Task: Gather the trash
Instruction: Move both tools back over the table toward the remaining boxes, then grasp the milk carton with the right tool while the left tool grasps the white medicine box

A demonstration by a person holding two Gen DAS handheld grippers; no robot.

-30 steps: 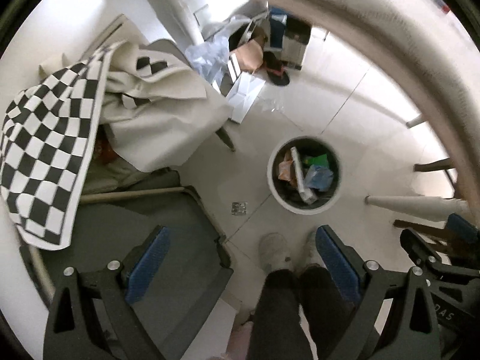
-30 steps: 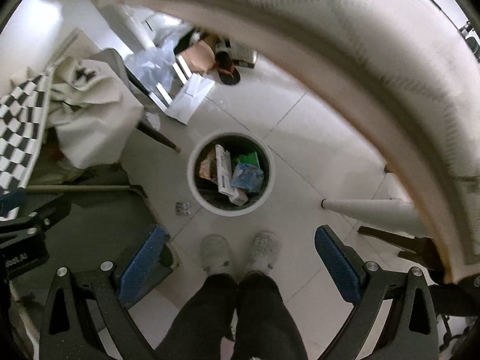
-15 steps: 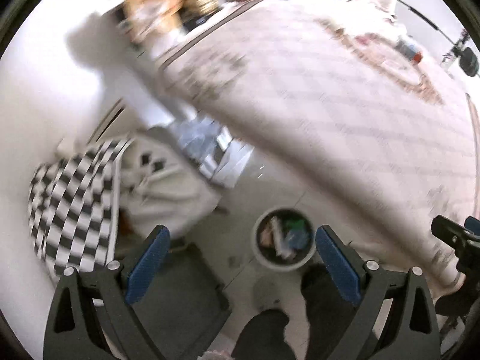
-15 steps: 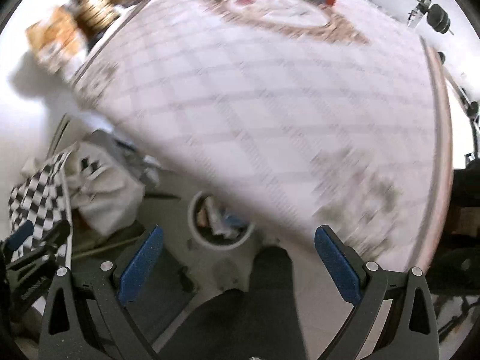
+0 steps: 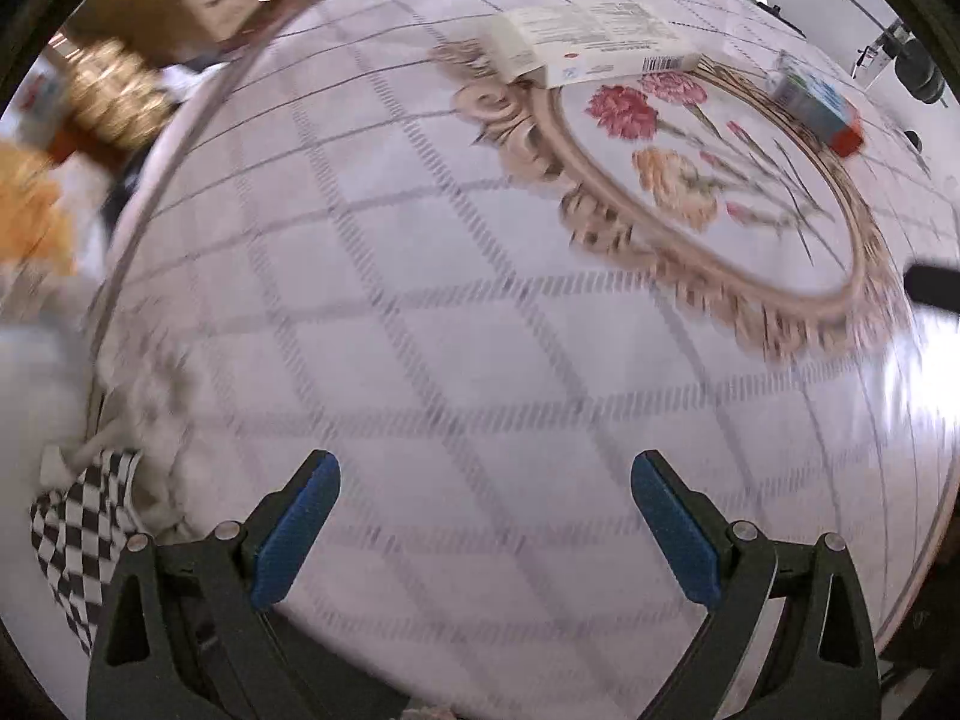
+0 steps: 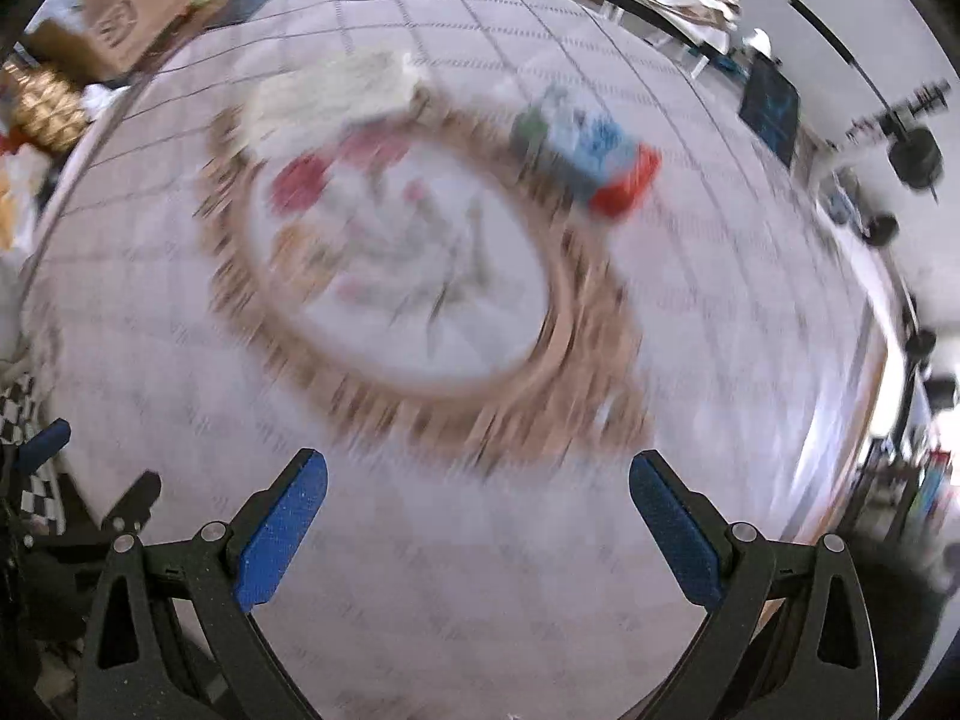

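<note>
A flat white carton (image 5: pixel 591 48) lies at the far edge of the flower ring on the round table (image 5: pixel 420 312). It shows blurred in the right wrist view as a white carton (image 6: pixel 336 93). A small blue and red box (image 5: pixel 819 108) rests at the ring's far right, and the same blue and red box (image 6: pixel 585 159) is smeared in the right wrist view. My left gripper (image 5: pixel 483 528) hangs open over the near cloth, nothing between its blue pads. My right gripper (image 6: pixel 480 525) is open too, well short of both pieces. The bin is out of sight.
A cardboard box (image 6: pixel 129 15) and a gold object (image 5: pixel 117 93) stand beyond the table's far left edge. A checkered cloth (image 5: pixel 81 552) hangs at the lower left. Stands and dark equipment (image 6: pixel 912 153) line the right side of the room.
Both grippers have swung up from the floor and its bin to the tabletop. The bin, the feet and the chair have dropped from view; the carton and small box have appeared.
</note>
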